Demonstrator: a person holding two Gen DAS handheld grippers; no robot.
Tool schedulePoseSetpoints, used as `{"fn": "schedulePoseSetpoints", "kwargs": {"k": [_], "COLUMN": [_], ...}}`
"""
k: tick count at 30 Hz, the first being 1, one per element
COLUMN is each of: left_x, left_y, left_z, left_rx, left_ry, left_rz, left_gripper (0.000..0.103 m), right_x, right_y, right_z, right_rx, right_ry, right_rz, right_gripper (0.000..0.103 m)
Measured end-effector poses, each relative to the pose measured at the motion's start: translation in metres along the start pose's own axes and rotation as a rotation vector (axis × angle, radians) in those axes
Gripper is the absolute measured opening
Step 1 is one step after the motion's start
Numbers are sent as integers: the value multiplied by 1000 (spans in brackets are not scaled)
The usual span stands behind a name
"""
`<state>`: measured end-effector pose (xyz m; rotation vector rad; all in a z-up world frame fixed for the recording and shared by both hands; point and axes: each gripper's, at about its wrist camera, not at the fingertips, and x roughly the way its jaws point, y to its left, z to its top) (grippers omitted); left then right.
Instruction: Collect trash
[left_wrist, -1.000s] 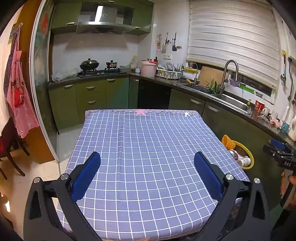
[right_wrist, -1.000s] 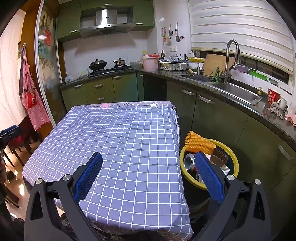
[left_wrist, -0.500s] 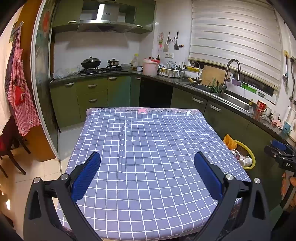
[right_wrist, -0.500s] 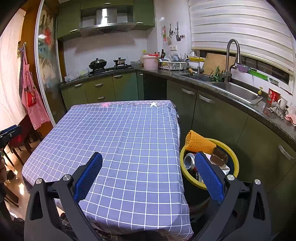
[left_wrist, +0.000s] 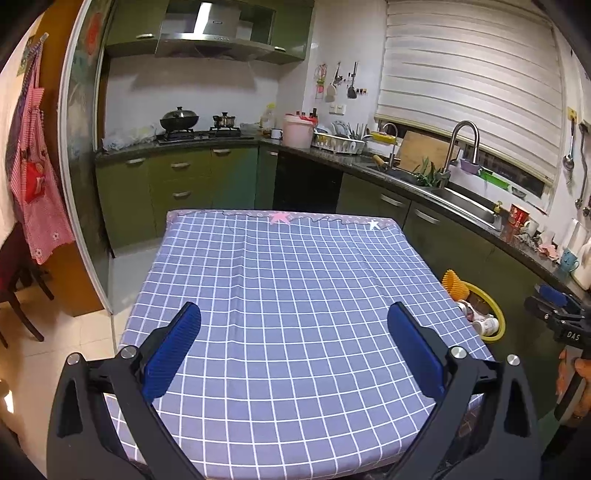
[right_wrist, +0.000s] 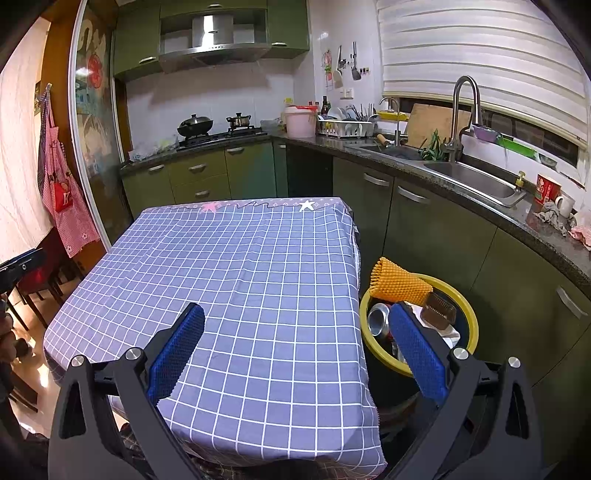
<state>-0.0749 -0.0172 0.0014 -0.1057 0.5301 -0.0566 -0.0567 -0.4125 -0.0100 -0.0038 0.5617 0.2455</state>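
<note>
Green kitchen cabinets (right_wrist: 207, 173) and a dark counter wrap around the room where we stand at a table (left_wrist: 295, 295) covered with a purple checked cloth. Trash sits in the yellow-rimmed bin (right_wrist: 463, 295) on the floor just beside the table's right edge, between the table and the cabinets under the sink (right_wrist: 476, 181). Out of the bin rises an orange foam net sleeve (right_wrist: 397, 282), leaning on the rim at the table side; beside it lie a silver can (right_wrist: 378, 319), a brown wrapper (right_wrist: 437, 314) and some white paper (right_wrist: 448, 334). From the left wrist view we see the same bin (left_wrist: 493, 310) past the table's right edge, only partly in sight.

Our right gripper (right_wrist: 295, 349) hangs over the near right corner of the table, jaws spread wide with nothing between them; its right blue pad (right_wrist: 417, 354) overlaps the bin in the view. Our left gripper (left_wrist: 293, 347) hovers over the near edge of the cloth, likewise spread wide and empty. At the far right of the left wrist view we glimpse a hand (left_wrist: 574, 384) around the other gripper's handle.

Farther off, a wok (right_wrist: 195, 124) and a small pot (right_wrist: 238, 120) stand on the stove, and a red checked apron (right_wrist: 68, 206) hangs by the doorway.
</note>
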Motion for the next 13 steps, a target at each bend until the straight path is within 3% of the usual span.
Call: {"fn": "schedulePoseSetpoints", "kwargs": {"k": [13], "left_x": [36], "left_y": [6], "left_z": [12], "left_rx": [21], "left_ry": [64], "left_rz": [33], "left_gripper": [96], "right_x": [26], "right_y": [-7], "right_z": [4], "right_rx": [10], "right_ry": [39], "right_rz": [12], "right_gripper": [98]}}
